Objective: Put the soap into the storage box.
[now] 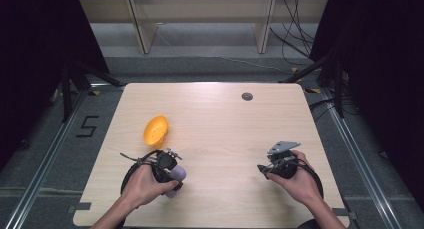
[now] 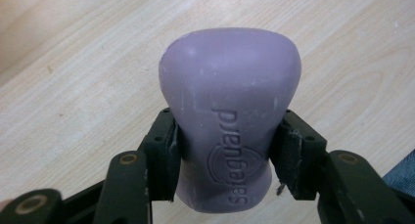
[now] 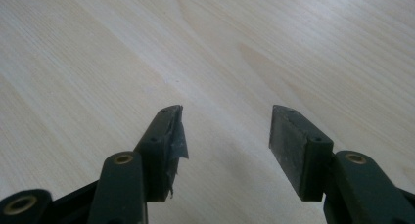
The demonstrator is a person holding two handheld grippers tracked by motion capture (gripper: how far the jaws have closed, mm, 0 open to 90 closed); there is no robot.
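L gripper [image 1: 172, 176] near front-left of table [image 1: 225, 124], in L hand [image 1: 145, 184]. Jaws clamped on purple soap [image 2: 230, 121]: pads pressed against both narrow flanks at bar's waist, no gap either side. In L gripper view, soap's wider rounded end sticks out past jaw tips, narrower end back between jaws; embossed "Safeguard" + ring logo facing cam, lettering running along jaw axis. Faint scuffs on soap face. Wood grain beneath and around the bar; whether bar touches table or sits just above: can't tell. In high view soap [image 1: 176, 178] seen as pale lilac lump at jaw end of gripper, just right of the hand's knuckles, over front-left part of table.

Orange bowl [image 1: 156, 129] on table, just beyond L gripper, tipped on side w/ opening toward upper left. Apart from soap, not touching gripper. Holes in its wall: seem present, too small to confirm.

R gripper [image 1: 264, 169] near front-right of table, in R hand [image 1: 297, 181], grey plate on top, jaws pointed left toward table centre. In R gripper view [image 3: 226, 141] jaws spread apart, nothing between, bare wood in gap. L-side pad [image 3: 177, 138] frayed, liner peeling at edge; other pad flat and intact. Jaws low over tabletop; contact w/ surface can't tell.

Grippers well apart, each at own side. Small dark round grommet [image 1: 247, 96] at far edge of table, right of centre.
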